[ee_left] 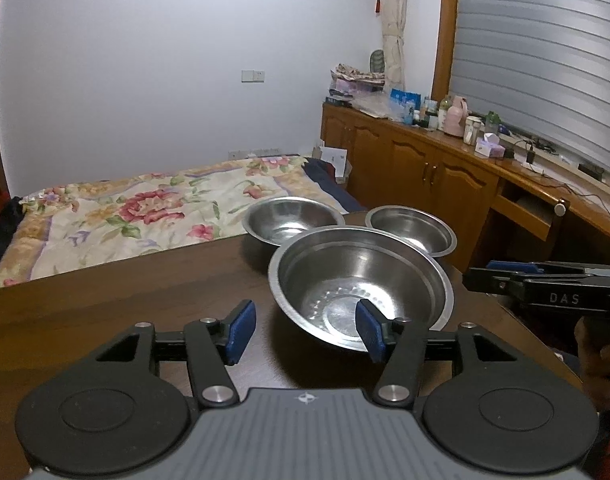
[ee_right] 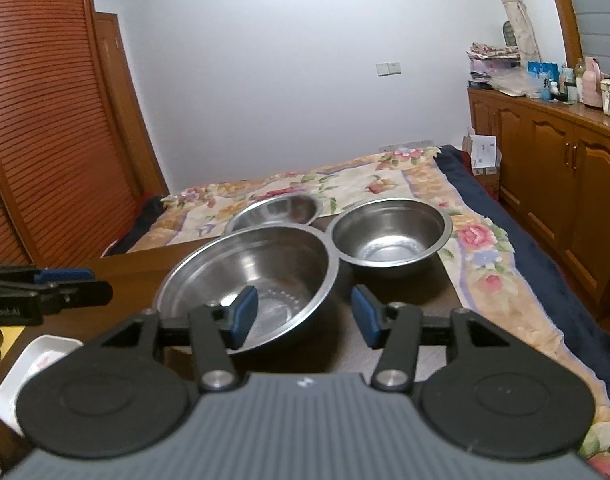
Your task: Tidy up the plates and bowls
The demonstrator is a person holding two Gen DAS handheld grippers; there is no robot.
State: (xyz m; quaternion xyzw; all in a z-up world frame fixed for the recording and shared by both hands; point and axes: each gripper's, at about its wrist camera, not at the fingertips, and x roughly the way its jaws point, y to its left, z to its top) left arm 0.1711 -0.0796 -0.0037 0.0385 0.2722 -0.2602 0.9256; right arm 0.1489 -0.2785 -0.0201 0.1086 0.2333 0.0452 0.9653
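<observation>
Three stainless steel bowls sit grouped at the far end of the dark wooden table (ee_left: pixel 125 300): the large bowl (ee_left: pixel 361 284) nearest, a medium bowl (ee_left: pixel 293 220) and a small bowl (ee_left: pixel 411 230) just behind it. The left gripper (ee_left: pixel 305 330) and the right gripper (ee_right: pixel 303 316) both stand spread wide, grasping nothing (each hovers near the large bowl's rim). A white dish (ee_right: pixel 29 376) lies at the table's near left edge.

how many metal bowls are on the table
3: a big bowl nearest the tongs, a bowl behind it on the left, and a small bowl behind on the right. None looks hidden.
</observation>
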